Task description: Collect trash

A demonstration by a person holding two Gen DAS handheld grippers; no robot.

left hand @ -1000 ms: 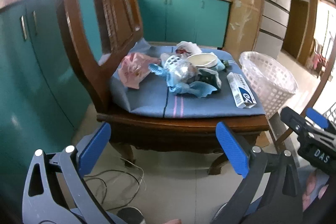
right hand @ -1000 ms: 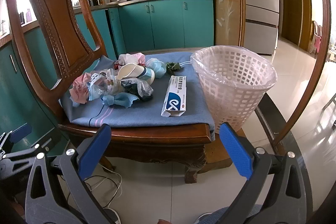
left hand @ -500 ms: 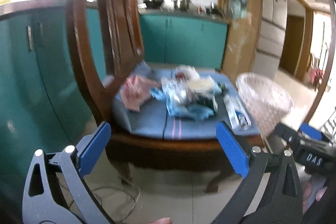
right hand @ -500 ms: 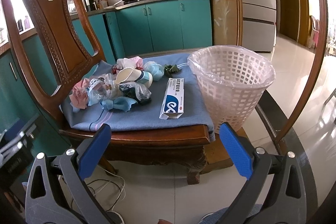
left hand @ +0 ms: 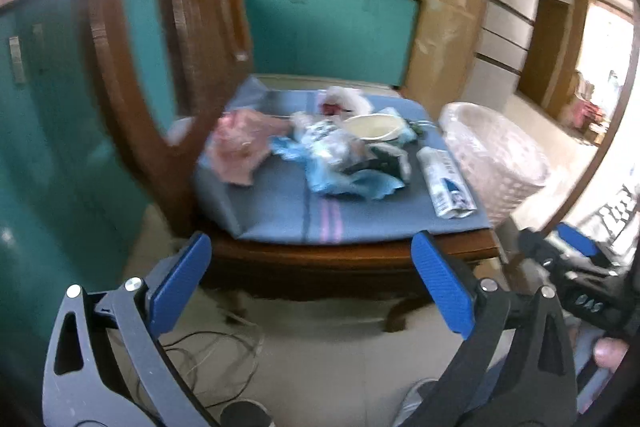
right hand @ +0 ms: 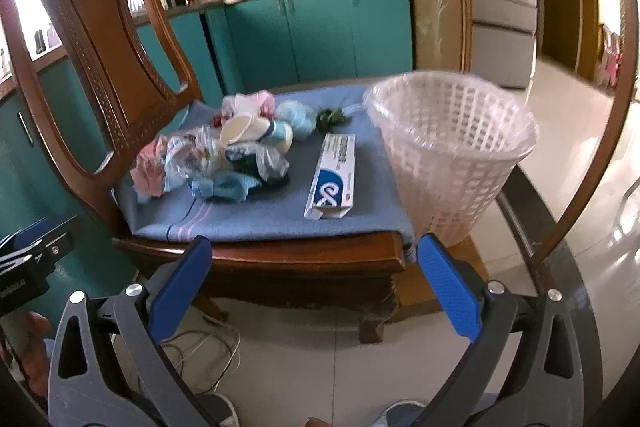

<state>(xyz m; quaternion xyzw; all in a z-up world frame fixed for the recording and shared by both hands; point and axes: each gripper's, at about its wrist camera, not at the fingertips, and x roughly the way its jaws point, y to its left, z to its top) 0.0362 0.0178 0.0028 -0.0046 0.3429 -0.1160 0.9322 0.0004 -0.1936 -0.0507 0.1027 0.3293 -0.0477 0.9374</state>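
Left gripper (left hand: 310, 283) and right gripper (right hand: 314, 285): jaws apart, holding nothing, short of the wooden chair (right hand: 280, 259). Toothpaste box (right hand: 333, 175) lies on the seat between the trash pile (right hand: 224, 163) and the lined white basket (right hand: 452, 151).

Trash pile (right hand: 224, 163) on chair (right hand: 280, 259), basket (right hand: 452, 151) at right

Big white looping letters on the blue end of the white box (right hand: 333, 179), too curly to read. Small dark print along its top, too tiny to make out. "DAS" in white, blurry, on the right gripper (left hand: 576, 247).
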